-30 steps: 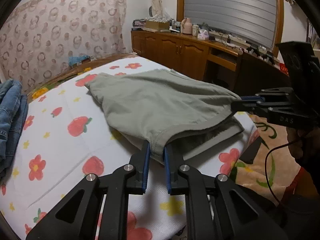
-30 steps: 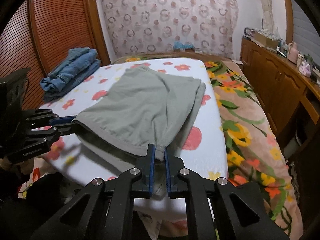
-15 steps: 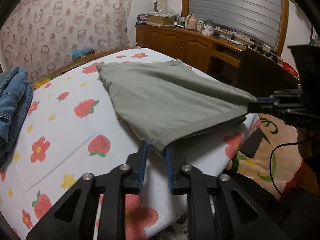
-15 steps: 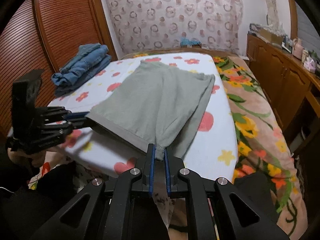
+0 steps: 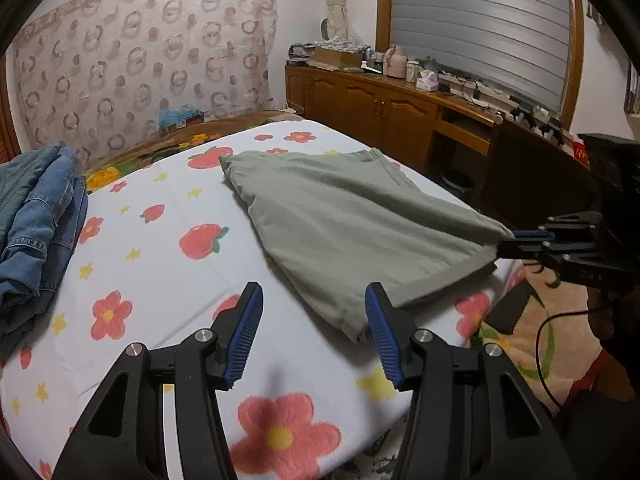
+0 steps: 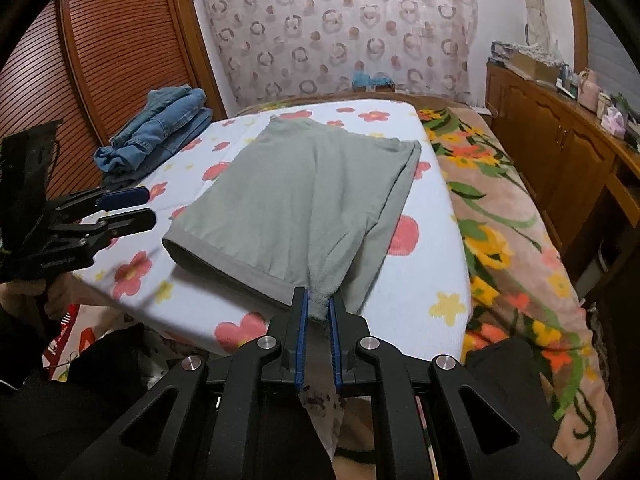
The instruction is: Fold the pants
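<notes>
From the left wrist camera, the left gripper is spread wide, its blue-padded fingers holding nothing and hovering just above the floral bed sheet. The grey-green pants lie folded on the bed ahead, their near corner resting on the sheet between and just beyond the open fingers. At the right edge, the right gripper is clamped on the pants' other near corner, lifting that hem slightly off the mattress. A pile of blue denim sits at the left side of the bed, well apart from the pants. A wooden cabinet runs along the wall behind.

From the right wrist camera, the right gripper is pinched tight on a bunched corner of the pants, which spread away from it across the bed sheet toward the headboard. The left gripper shows at the left, parted and empty, just beside the pants' hemmed edge without touching it. The denim lies beyond it near the slatted wooden door.
</notes>
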